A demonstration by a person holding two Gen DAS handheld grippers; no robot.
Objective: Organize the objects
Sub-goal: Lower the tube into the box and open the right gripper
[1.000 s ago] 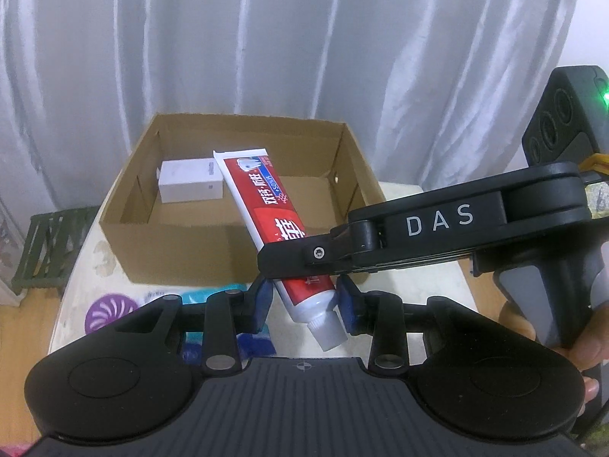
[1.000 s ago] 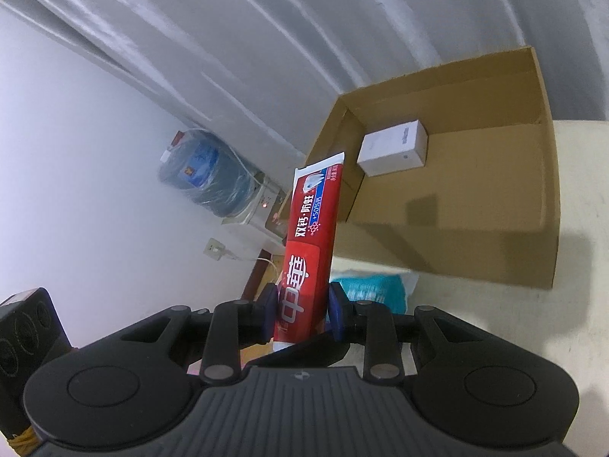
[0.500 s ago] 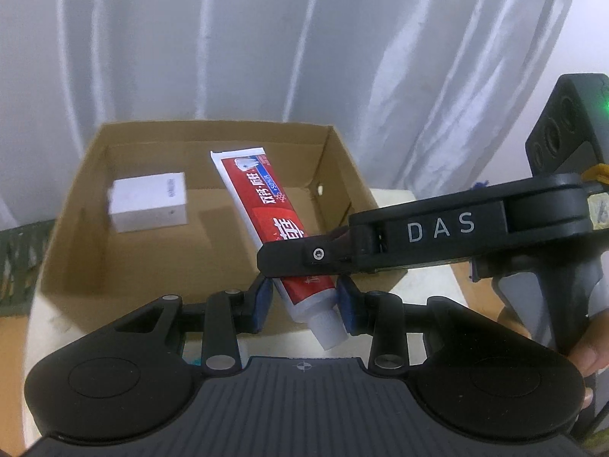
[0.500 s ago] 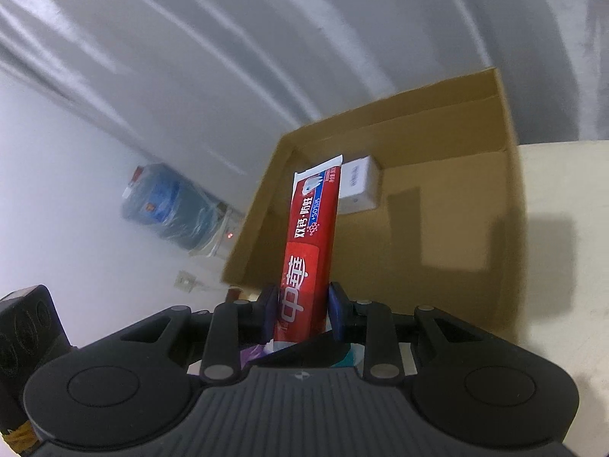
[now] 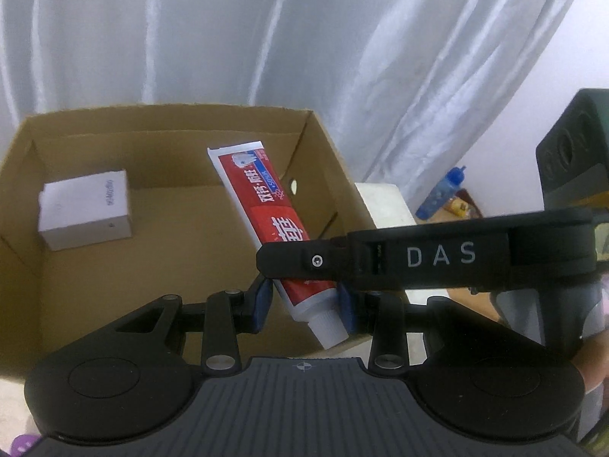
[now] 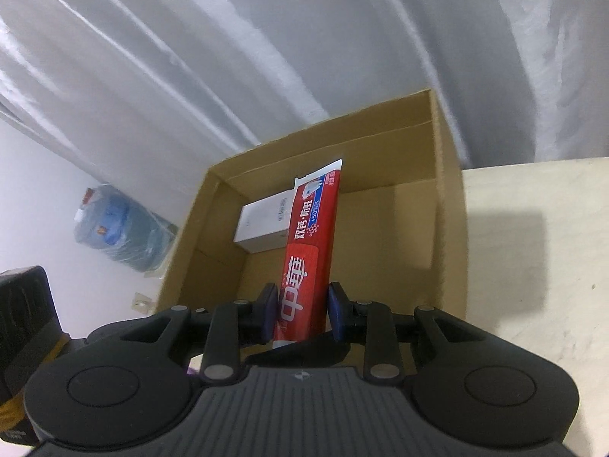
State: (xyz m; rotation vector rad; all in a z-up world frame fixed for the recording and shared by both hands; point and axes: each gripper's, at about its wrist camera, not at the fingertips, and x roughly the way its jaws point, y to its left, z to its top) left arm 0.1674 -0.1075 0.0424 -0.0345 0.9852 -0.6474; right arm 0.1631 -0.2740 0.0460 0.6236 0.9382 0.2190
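the right gripper's (image 6: 300,310) fingers (image 6: 268,310) are pinching the toothpaste tube (image 6: 310,251) near its cap end; the left gripper's (image 5: 304,304) fingers (image 5: 262,304) are flanking the same tube (image 5: 262,209), and whether they are touching it i cannot tell; the cardboard box (image 5: 34,285) is sitting open-topped on the pale table (image 6: 533,266), its walls rising on all sides; the tube is hanging tilted over the box floor, crimped end forward; a white carton (image 5: 85,209) is lying in the far left corner, leaving bare floor to its right.
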